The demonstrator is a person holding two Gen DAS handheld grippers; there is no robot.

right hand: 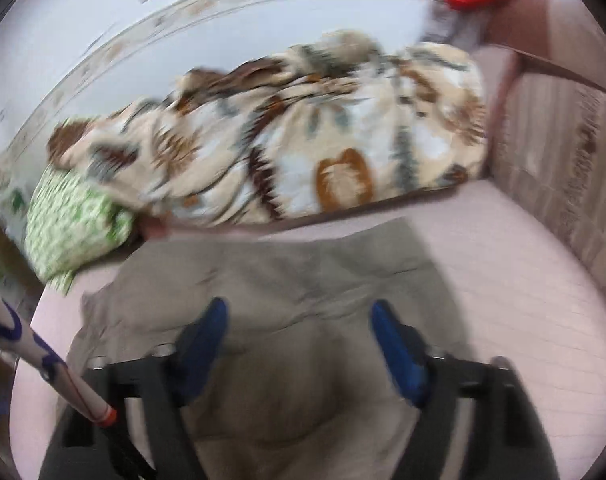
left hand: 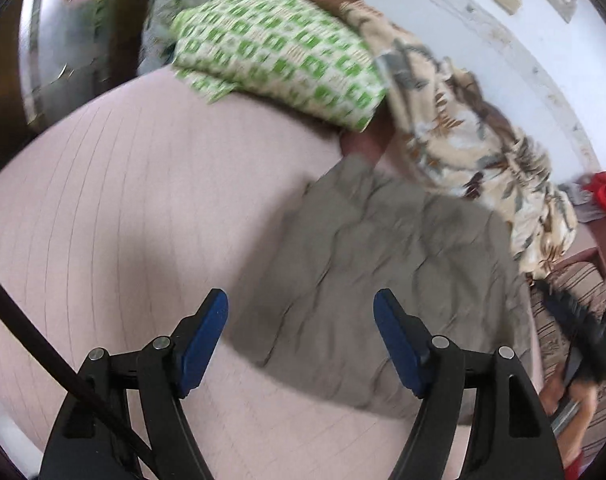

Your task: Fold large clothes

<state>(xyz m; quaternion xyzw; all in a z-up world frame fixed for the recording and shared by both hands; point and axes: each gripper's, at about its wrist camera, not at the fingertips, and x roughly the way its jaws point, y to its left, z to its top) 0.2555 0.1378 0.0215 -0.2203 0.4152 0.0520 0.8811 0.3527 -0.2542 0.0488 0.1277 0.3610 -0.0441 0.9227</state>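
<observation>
Grey-tan garment (left hand: 383, 280) spread mid-frame on pink bed (left hand: 123, 200). Left gripper (left hand: 301, 332) and right gripper (right hand: 299, 336) both spread apart, empty, over garment. Blanket (right hand: 303, 140) and pillow (left hand: 271, 48) in upper frame.

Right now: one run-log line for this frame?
left gripper: open, empty | right gripper: open, empty | grey garment: lying on pink bed sheet, unheld | views blurred

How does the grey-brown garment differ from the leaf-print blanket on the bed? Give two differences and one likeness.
The grey-brown garment is plain in colour; the leaf-print blanket is patterned in brown, grey and cream. The garment lies flat and low; the blanket is heaped in a bulky mound by the wall. Both rest on the pink sheet.
</observation>
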